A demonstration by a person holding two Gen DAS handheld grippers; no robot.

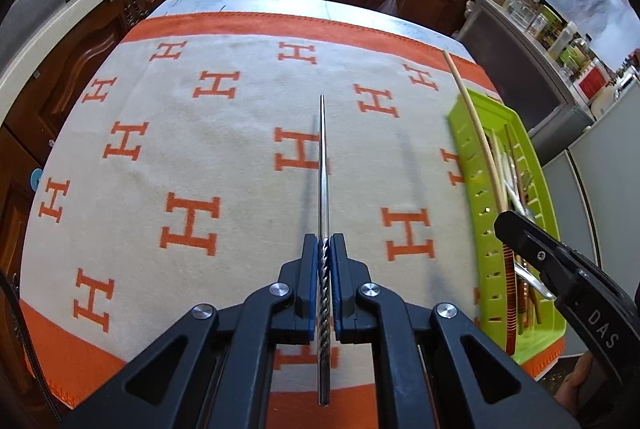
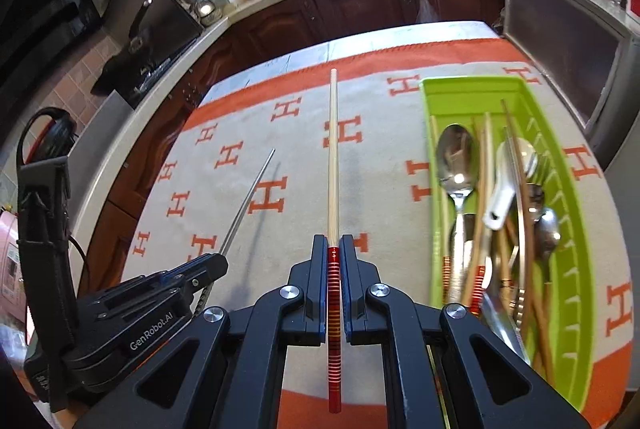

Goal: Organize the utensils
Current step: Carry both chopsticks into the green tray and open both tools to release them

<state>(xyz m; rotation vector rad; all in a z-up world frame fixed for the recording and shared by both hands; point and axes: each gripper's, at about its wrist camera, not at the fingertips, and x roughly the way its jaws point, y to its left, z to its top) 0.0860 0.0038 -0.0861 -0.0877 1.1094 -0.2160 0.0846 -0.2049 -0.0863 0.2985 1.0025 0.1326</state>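
The left gripper [image 1: 328, 243] has its jaws clamped on a slim metal chopstick [image 1: 323, 165] with a twisted grip. The right gripper [image 2: 333, 245] pinches a pale wooden chopstick [image 2: 333, 149] at its red banded end. At right, a slotted green plastic tray [image 2: 576, 269] holds steel spoons [image 2: 454, 157] on the fuzzy orange-patterned blanket [image 1: 208, 157] over the worktop.

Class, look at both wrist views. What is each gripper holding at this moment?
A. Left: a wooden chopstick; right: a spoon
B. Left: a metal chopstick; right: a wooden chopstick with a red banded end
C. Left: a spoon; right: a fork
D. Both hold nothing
B: the left gripper is shut on a twisted-handled metal chopstick, and the right gripper is shut on a wooden chopstick with a red banded end.
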